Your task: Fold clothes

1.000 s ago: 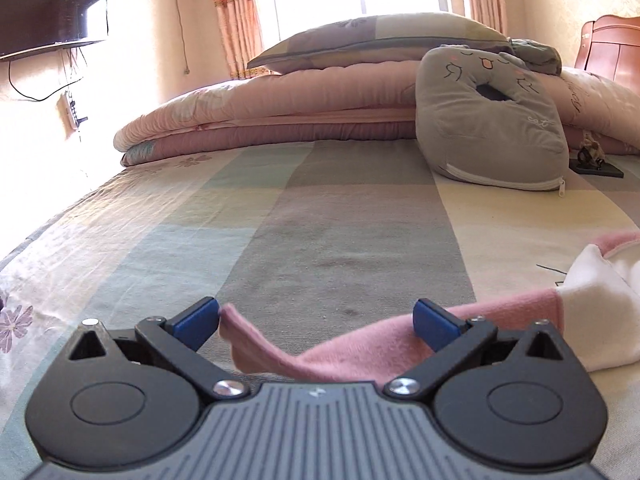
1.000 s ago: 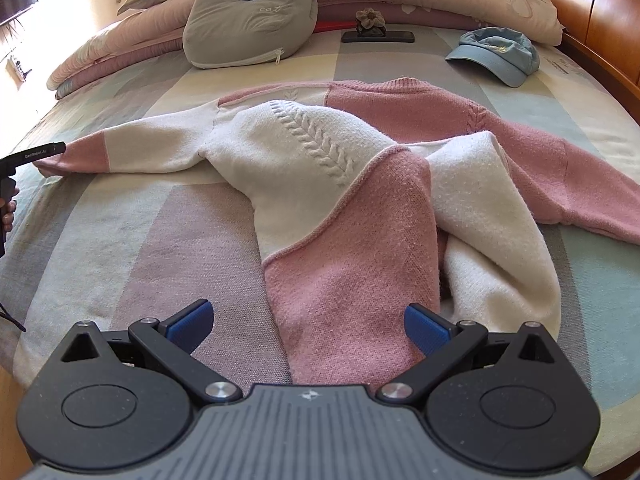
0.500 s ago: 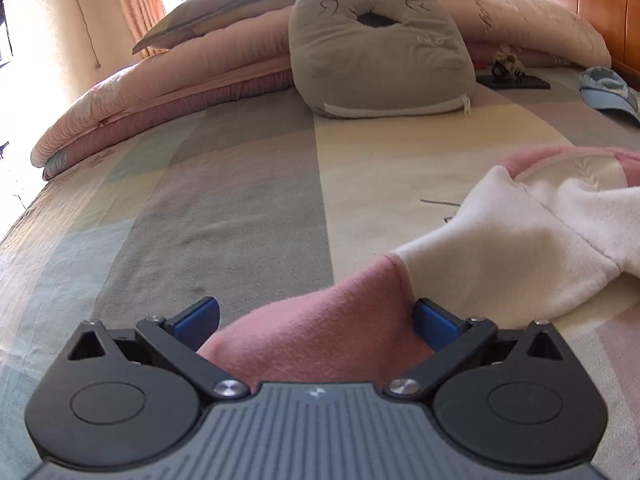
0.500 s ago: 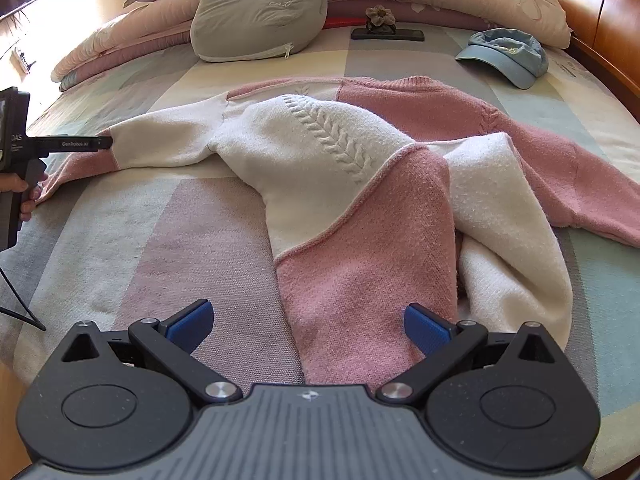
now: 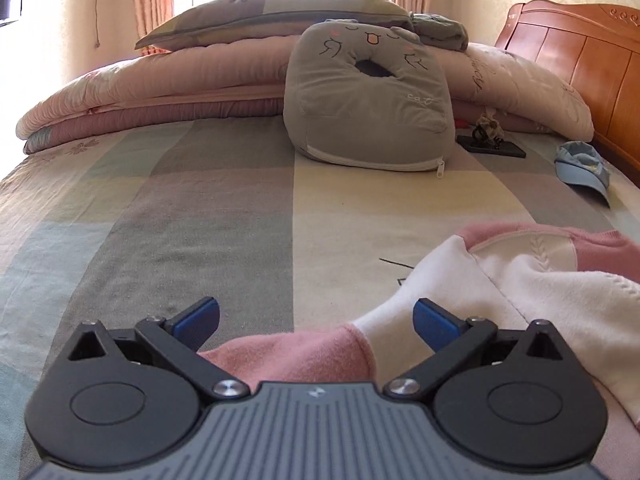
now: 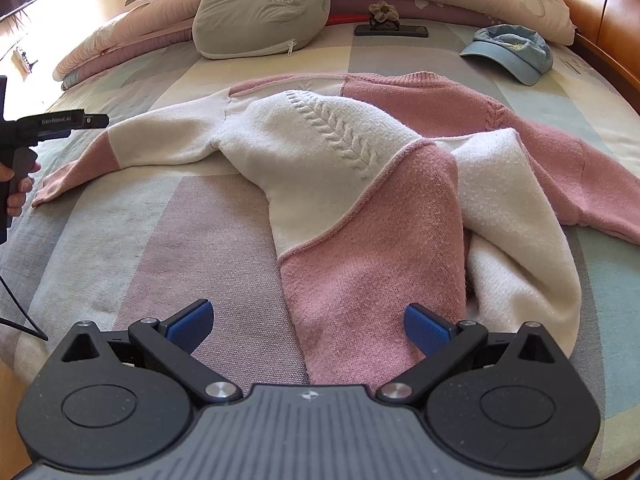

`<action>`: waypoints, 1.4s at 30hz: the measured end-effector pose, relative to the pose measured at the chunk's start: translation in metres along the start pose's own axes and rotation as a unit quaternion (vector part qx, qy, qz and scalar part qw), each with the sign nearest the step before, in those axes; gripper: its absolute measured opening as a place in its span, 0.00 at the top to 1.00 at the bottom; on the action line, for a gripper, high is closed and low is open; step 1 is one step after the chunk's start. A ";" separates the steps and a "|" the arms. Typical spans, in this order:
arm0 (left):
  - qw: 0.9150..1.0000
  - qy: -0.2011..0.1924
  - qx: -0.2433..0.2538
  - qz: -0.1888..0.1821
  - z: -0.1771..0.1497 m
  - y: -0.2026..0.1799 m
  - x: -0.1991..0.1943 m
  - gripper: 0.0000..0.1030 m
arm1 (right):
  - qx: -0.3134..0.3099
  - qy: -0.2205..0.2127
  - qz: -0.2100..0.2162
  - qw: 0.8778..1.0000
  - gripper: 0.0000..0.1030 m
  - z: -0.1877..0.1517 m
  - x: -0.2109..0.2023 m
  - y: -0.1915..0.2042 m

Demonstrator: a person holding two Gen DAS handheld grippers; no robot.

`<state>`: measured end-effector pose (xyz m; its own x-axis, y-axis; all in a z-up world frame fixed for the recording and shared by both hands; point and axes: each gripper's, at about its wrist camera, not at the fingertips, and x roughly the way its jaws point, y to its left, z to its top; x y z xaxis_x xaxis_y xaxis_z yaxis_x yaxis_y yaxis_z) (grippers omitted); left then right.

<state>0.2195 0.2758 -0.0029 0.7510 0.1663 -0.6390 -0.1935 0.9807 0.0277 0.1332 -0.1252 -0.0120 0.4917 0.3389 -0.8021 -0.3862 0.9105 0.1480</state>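
A checked bedspread (image 6: 168,240) is seen filling both views, and a pink-and-white sweater (image 6: 340,168) is spread loosely across its middle, rumpled, with the body folded over itself toward three o'clock in the right wrist view. One sleeve is stretched out toward nine o'clock, white at the shoulder and pink at the cuff; the other pink sleeve is trailed off toward three o'clock.

Rolled quilts (image 5: 160,92) and pillows are piled at twelve o'clock, against a wooden headboard (image 5: 580,64) at two o'clock. A grey cat-face cushion (image 6: 260,12) is propped against the pile. A blue cap (image 6: 512,54) is laid at one o'clock, well apart from the sweater, and a dark phone (image 6: 391,31) with a small ornament on it is placed between cushion and cap.

The right gripper (image 6: 308,326) is held over the sweater's pink hem at six o'clock, fingers spread wide, nothing pinched. The left gripper (image 5: 316,322) is held low at the sleeve's pink cuff (image 5: 304,354), blue pads parted, the cuff lying between them near the base; whether fabric is touched by either pad cannot quite be told. In the right wrist view the left gripper is seen at nine o'clock, beside the cuff, with a hand (image 6: 18,188) wrapped round its grip.
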 end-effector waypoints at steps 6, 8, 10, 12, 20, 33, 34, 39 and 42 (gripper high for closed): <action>0.998 0.039 -0.003 0.045 -0.005 -0.007 0.038 0.01 | 0.003 -0.003 -0.007 1.000 0.00 -0.001 -0.006 -0.004; 0.998 0.050 0.012 0.033 -0.016 -0.012 0.039 0.01 | 0.008 -0.003 -0.007 1.000 0.00 0.000 -0.006 -0.007; 0.997 0.066 0.028 0.028 -0.030 -0.015 0.041 0.01 | 0.011 -0.001 -0.005 1.000 0.00 0.000 -0.004 -0.009; 0.997 0.066 0.016 0.020 -0.040 -0.011 0.042 0.01 | 0.008 0.003 -0.003 1.000 0.00 0.001 0.000 -0.007; 0.997 0.072 0.019 0.007 -0.036 -0.008 0.042 0.01 | 0.005 0.009 -0.002 1.000 0.00 0.001 0.006 -0.007; 0.998 0.065 0.022 0.014 -0.039 -0.001 0.041 0.00 | 0.005 0.015 -0.006 1.000 0.00 0.003 0.012 -0.006; 0.997 0.069 0.014 0.026 -0.037 0.003 0.046 0.00 | 0.005 0.015 -0.005 1.000 0.00 0.003 0.012 -0.006; 0.995 0.073 0.000 0.070 -0.025 0.009 0.060 0.00 | 0.012 0.009 -0.002 1.000 0.00 0.001 0.007 -0.010; 0.992 0.068 0.039 0.097 -0.020 -0.010 0.051 0.01 | 0.017 0.003 -0.002 1.000 0.00 0.001 0.002 -0.013</action>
<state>0.2467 0.2725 -0.0510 0.6113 0.3428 -0.7133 -0.2729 0.9373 0.2166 0.1395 -0.1361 -0.0147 0.4878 0.3336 -0.8067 -0.3580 0.9193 0.1637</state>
